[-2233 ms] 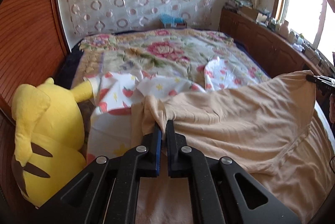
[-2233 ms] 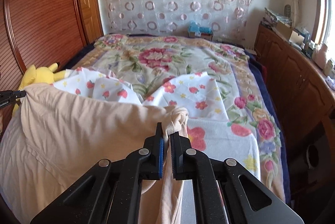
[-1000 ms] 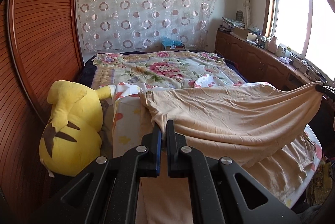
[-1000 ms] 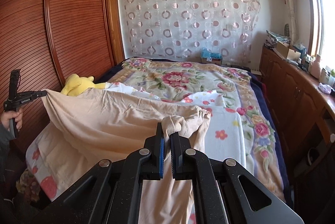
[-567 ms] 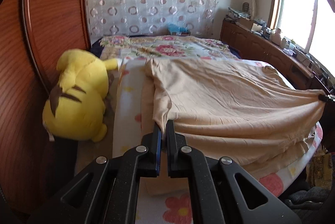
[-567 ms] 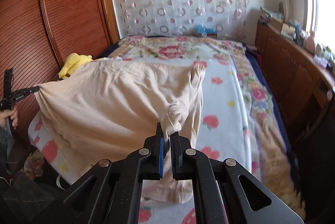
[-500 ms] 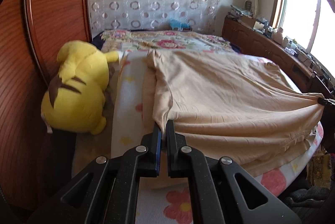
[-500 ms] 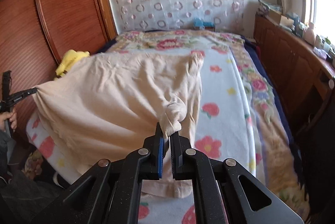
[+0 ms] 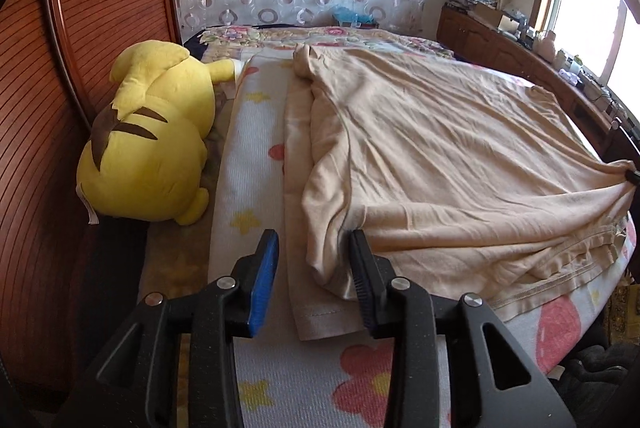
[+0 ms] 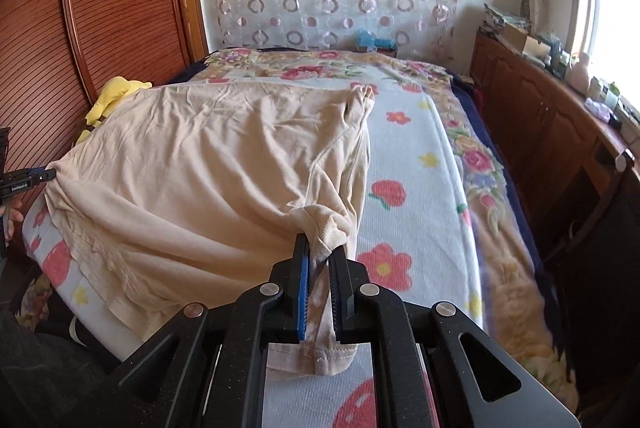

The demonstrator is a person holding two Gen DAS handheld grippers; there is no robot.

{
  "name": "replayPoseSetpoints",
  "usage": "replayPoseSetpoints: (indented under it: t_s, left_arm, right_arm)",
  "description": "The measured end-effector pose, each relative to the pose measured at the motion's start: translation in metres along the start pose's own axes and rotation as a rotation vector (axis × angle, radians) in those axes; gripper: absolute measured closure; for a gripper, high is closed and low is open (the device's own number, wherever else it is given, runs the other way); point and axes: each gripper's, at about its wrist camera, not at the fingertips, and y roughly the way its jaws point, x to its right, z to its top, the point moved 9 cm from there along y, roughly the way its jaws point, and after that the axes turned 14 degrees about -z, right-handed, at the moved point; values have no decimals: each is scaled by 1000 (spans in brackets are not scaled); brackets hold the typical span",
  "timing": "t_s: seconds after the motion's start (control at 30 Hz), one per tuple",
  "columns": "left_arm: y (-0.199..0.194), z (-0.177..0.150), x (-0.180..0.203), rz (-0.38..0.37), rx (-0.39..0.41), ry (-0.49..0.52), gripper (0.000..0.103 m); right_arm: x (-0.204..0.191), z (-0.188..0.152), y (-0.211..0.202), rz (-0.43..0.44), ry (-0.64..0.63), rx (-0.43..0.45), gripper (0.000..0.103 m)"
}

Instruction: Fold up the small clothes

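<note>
A beige garment lies spread flat across the bed, its lower hem hanging over the near edge. My left gripper is open, its jaws either side of the garment's left corner fold, which rests on the blanket. My right gripper is shut on the bunched right corner of the beige garment. In the right wrist view the left gripper's tip shows at the garment's far left corner. In the left wrist view the right gripper's tip shows at the far right edge.
A yellow plush toy lies at the bed's left side against the wooden wardrobe. A white blanket with red flowers covers the bed. A wooden cabinet with small items runs along the right wall. A blue box sits at the bed's head.
Both grippers carried the garment down and laid it flat on the bed. My left gripper has opened and let go of its corner. The right gripper stays shut on its corner.
</note>
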Motion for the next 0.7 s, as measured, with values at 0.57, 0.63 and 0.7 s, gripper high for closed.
replayPoseSetpoints:
  t_s: [0.57,0.63,0.7]
  left_arm:
    - [9,-7,-5,6,4,0,65]
    - [9,-7,-4,5,11,1,65]
    - [8,-7,-5,5,17,1,65]
  right_arm:
    - [-29,-19,-33,68,-26,97,66]
    - [-36,-21,-28,91,-26,88,61]
    - [-43,-26,-20,99,-34,72,58]
